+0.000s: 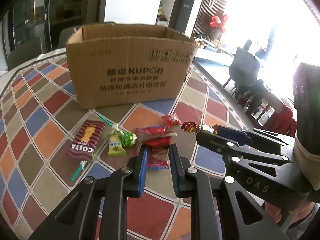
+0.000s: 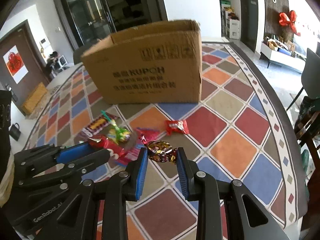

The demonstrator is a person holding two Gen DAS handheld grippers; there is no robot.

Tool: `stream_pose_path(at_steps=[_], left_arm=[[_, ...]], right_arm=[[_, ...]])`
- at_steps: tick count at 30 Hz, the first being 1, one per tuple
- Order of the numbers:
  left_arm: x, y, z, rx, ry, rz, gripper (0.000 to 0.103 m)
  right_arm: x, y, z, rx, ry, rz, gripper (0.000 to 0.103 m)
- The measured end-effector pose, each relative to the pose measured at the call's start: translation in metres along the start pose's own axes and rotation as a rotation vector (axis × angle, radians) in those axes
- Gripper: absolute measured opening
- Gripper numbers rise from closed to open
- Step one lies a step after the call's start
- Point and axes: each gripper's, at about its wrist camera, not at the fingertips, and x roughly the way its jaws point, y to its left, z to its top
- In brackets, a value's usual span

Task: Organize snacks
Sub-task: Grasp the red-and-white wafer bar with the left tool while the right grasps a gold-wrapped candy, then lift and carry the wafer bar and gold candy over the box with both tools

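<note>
The open cardboard box (image 1: 130,66) stands in the upper middle of both views on the table with the coloured diamond-pattern cloth (image 1: 40,120), and its inside is not visible, so I cannot tell how many snacks are already in it. In my judgement most of the task is left, because several snacks lie on the cloth in front of the box: the striped Costa packet (image 1: 86,140) at the left, a green lollipop (image 1: 128,139), a small yellow-green sachet (image 1: 115,147), and a small red packet (image 2: 176,127) near the centre. The left gripper (image 1: 159,158) is closed on a red snack packet (image 1: 158,156). The right gripper (image 2: 162,156) clamps a foil-wrapped candy (image 2: 161,153) between its blue pads, above the cloth. Nothing stands between the grippers and the box, only its high front wall.
</note>
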Motion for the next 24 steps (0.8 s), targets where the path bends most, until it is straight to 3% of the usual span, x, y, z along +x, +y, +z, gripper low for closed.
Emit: stream_pose_path(at_steps=[13,24], left_arm=[[-0.023,0.003,0.012,0.0,-0.083,0.023,0.021],[-0.044,0.008,0.043,0.008,-0.18,0.047,0.021]], right_arm=[[-0.022,0.01,0.01,-0.016,-0.072,0.001,0.03],[-0.036,0.014,0.035,-0.011,-0.151,0.003,0.03]])
